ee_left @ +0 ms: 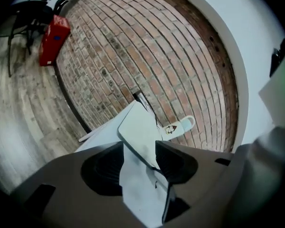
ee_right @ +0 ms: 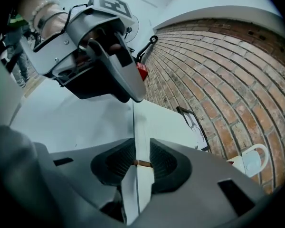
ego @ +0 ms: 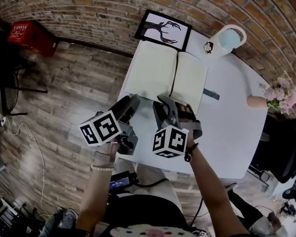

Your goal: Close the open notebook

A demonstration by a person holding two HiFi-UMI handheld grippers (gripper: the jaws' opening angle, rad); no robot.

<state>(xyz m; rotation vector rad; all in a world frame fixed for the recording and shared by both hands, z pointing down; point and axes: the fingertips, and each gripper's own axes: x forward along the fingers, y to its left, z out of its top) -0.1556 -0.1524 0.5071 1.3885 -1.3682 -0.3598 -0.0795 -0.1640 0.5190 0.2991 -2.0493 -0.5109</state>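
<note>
The open notebook point(ego: 153, 73) lies flat on the white table point(ego: 237, 122), blank cream pages up and its spine pointing away from me. My right gripper point(ego: 164, 101) is at its near edge, just beside the spine. In the right gripper view the jaws point(ee_right: 142, 163) are shut on a thin white stack of the notebook point(ee_right: 156, 122), and a brown band shows between the pads. My left gripper point(ego: 132, 102) hovers at the near edge of the left page. Its jaws point(ee_left: 139, 151) stand open, and the notebook point(ee_left: 137, 129) shows beyond them with nothing gripped.
A framed deer picture point(ego: 163, 29) leans behind the notebook against the brick wall. A white mug point(ego: 227, 39) stands at the back right, pink flowers point(ego: 281, 95) at the right edge, and a small dark object point(ego: 210, 94) beside the right page. On the floor is a red crate point(ego: 32, 37).
</note>
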